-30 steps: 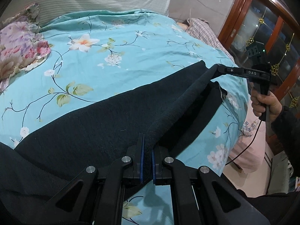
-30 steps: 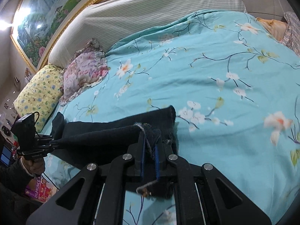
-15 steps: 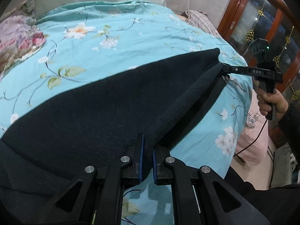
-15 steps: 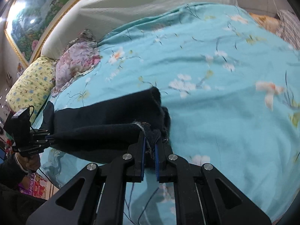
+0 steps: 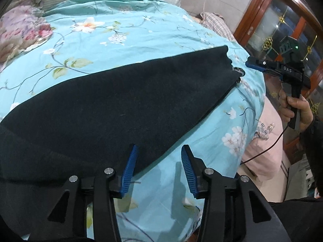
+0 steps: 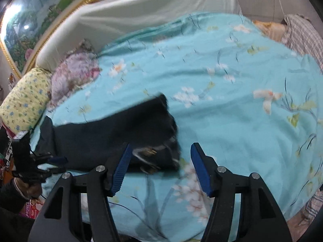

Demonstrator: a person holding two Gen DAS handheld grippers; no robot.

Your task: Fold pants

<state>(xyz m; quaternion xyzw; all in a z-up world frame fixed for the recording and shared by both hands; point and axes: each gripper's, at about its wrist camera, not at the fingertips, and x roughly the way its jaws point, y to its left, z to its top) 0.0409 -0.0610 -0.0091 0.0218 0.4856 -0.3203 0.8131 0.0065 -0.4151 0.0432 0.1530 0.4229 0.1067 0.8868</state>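
Note:
The dark pants (image 5: 113,104) lie flat on the turquoise floral bedspread (image 5: 141,34), folded lengthwise, running from lower left to upper right. My left gripper (image 5: 159,168) is open and empty at the pants' near edge; its left finger overlaps the cloth. My right gripper (image 6: 159,169) is open just in front of the pants' end (image 6: 125,137), where a label and hardware show. It also shows in the left wrist view (image 5: 262,65), held by a hand just off the far end of the pants.
Floral and yellow pillows (image 6: 28,98) lie at the head of the bed by the padded headboard (image 6: 141,14). A plaid cloth (image 5: 218,26) lies at the far side. A wooden glass cabinet (image 5: 286,28) and pink bedding (image 5: 268,141) are beyond the bed edge.
Both grippers laid the folded pants onto the bed and opened, letting go of the cloth. The right gripper drew back slightly from the pants' end.

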